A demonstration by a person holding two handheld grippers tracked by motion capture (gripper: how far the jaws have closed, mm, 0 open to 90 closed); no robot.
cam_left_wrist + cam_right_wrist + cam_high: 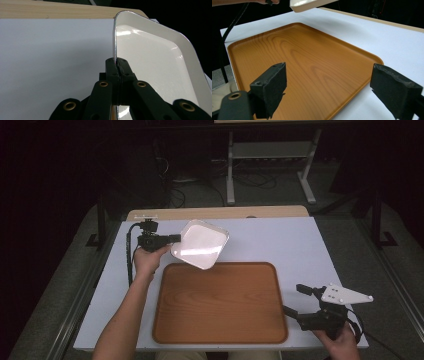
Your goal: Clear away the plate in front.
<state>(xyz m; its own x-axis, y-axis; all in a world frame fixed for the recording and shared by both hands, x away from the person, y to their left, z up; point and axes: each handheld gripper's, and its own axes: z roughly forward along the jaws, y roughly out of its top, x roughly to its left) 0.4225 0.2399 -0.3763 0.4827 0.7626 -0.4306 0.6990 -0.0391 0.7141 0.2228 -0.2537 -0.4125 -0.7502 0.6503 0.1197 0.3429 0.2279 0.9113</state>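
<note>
Now, my left gripper: jaws pressed together on the rim of the white dish, pinching it.
White dish: lifted and tilted, above the far left corner of the wooden tray.
My right gripper: jaws spread wide, holding nothing, just beside the tray's right edge.
Wooden tray: lies flat on the white table, nothing on it.
My left hand: left of the dish.

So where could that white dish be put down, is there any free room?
Plenty. The wooden tray lies bare across its whole floor. The white table is free right of the white dish, and along the tray's left side. It is tighter at the tray's right edge, where the right gripper hovers open.
</note>
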